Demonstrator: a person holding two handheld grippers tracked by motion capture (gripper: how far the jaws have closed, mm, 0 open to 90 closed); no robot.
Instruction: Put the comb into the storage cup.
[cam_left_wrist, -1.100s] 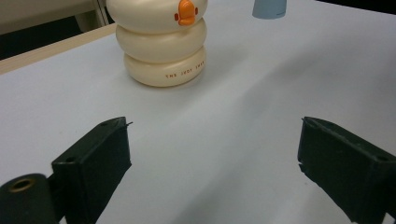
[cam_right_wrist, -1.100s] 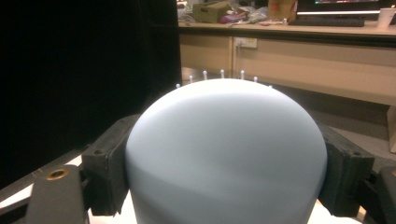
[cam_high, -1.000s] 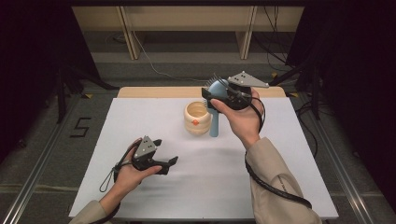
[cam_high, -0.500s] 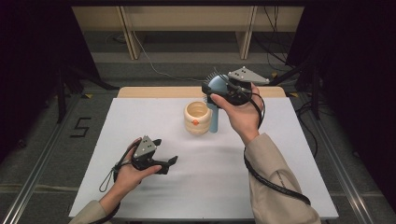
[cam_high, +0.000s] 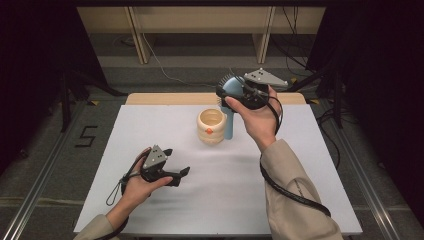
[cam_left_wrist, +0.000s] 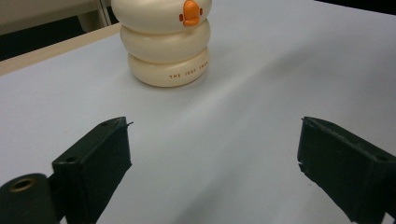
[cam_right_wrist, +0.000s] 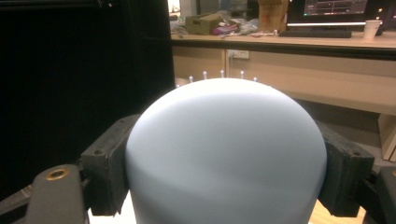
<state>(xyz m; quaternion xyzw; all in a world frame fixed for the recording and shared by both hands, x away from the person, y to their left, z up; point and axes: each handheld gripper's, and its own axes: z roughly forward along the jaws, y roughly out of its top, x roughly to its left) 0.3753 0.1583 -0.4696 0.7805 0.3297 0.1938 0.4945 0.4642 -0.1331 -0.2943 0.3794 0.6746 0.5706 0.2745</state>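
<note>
Gripper work at a white table (cam_high: 165, 120), with the cream cup (cam_high: 212, 126) taken as landmark: a stacked-ring holder with an orange duck bill on its side, standing upright toward the far middle of the table. Nearest the person, the left gripper (cam_high: 176, 173) is idling low over the table, well short of the cup and to its left; in the left gripper view its jaws are standing wide apart with nothing but bare tabletop between them, and the cup (cam_left_wrist: 163, 42) is sitting beyond them, untouched. The left hand (cam_high: 137, 182) is wrapping the gripper body from below, wrist low, jaws pointing level toward the cup, probably parked to steady the cup if needed. Farther off, the right gripper (cam_high: 234, 92) is clamping the blue hairbrush (cam_high: 231, 90) by its rounded head, above and just beyond the cup; in the right gripper view both pads are pressing the pale blue dome (cam_right_wrist: 226, 154), bristle tips peeking over its top. The brush handle is hanging down just beside the cup's right side, apparently behind it rather than inside, though I cannot tell whether it is touching. The right hand (cam_high: 257, 117) is being held raised, forearm angling up from the near edge, likely so the handle can be dropped upright into the cup.
</note>
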